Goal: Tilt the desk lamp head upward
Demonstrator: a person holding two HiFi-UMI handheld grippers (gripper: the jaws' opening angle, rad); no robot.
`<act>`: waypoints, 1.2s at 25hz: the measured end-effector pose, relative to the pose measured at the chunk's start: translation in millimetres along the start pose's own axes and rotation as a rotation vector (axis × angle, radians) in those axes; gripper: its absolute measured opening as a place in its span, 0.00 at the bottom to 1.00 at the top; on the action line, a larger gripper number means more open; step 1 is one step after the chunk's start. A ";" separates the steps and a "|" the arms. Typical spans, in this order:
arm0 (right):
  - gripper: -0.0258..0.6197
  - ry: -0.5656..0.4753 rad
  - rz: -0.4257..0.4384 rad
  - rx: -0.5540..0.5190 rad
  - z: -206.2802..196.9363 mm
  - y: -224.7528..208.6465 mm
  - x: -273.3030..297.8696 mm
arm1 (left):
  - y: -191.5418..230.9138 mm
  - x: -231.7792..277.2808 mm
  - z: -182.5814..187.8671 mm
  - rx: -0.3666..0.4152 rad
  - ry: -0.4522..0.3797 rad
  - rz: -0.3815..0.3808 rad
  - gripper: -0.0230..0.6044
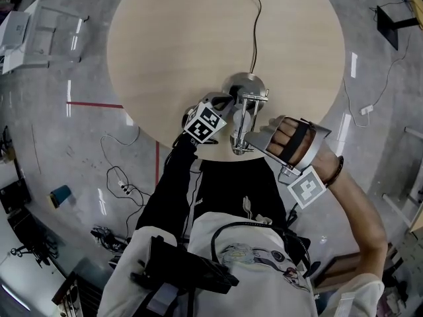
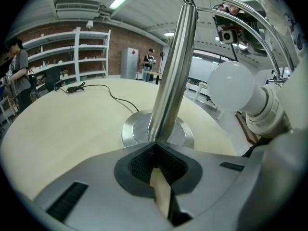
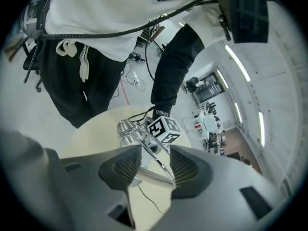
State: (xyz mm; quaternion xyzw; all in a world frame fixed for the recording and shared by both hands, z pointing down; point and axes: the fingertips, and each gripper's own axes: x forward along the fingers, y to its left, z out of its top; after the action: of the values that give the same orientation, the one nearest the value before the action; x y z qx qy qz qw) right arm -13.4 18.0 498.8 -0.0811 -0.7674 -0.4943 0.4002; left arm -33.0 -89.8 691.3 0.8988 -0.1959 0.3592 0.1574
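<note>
Your left gripper (image 2: 156, 165) clamps the polished steel lamp stem (image 2: 171, 71); your right gripper (image 3: 155, 158), jaws apart, straddles the wire-caged bulb head (image 2: 231, 85) just right of it.

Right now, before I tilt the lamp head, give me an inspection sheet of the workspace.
Surface: round wooden table.
Job's things: desk lamp at the table's near edge; lamp stem, white bulb, wire cage, round base.
Clutter: nothing seen on the table.
Grippers: left gripper shut on the lamp stem, low down; right gripper jaws apart, a wire of the cage between them.
Cables: black cord runs from the base to the far edge.
Surroundings: shelving, people beyond; floor cables.
</note>
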 end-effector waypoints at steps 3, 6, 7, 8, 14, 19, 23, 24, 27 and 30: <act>0.32 -0.006 -0.033 -0.098 2.1 -0.1 3.0 | -0.2 -0.3 0.6 -0.005 -0.002 0.001 0.04; 0.35 -0.021 -0.053 -0.205 4.8 2.8 8.0 | -0.7 -0.5 0.8 -0.007 -0.002 0.001 0.04; 0.35 -0.028 -0.054 -0.239 5.4 4.6 10.4 | -0.5 -0.4 0.8 -0.007 -0.004 0.003 0.04; 0.36 -0.035 -0.054 -0.269 5.5 6.4 13.0 | -0.2 0.0 0.8 -0.009 -0.005 0.004 0.04; 0.36 -0.104 -0.054 -0.354 13.0 17.6 31.6 | 1.2 -0.1 0.8 -0.021 -0.008 0.018 0.04; 0.36 -0.146 -0.091 -0.292 15.9 17.4 35.4 | 0.2 0.9 1.2 -0.020 -0.002 0.025 0.04; 0.36 -0.194 -0.083 -0.229 18.5 14.6 32.4 | -0.2 0.0 0.4 -0.029 -0.001 0.031 0.04; 0.36 -0.205 -0.079 -0.214 19.4 13.5 31.3 | -0.3 -0.4 0.3 -0.033 0.000 0.032 0.04; 0.36 -0.229 -0.069 -0.184 21.7 11.3 29.6 | -0.2 -1.0 -0.9 -0.037 0.006 0.033 0.04; 0.36 -0.252 -0.062 -0.144 23.8 8.0 25.3 | -0.2 -0.9 -0.2 -0.035 0.014 0.033 0.04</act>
State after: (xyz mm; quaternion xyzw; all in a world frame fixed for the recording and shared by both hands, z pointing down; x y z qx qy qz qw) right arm -38.9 34.7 517.4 -0.1474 -0.7763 -0.5462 0.2782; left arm -33.6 -89.3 690.8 0.8900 -0.2159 0.3646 0.1685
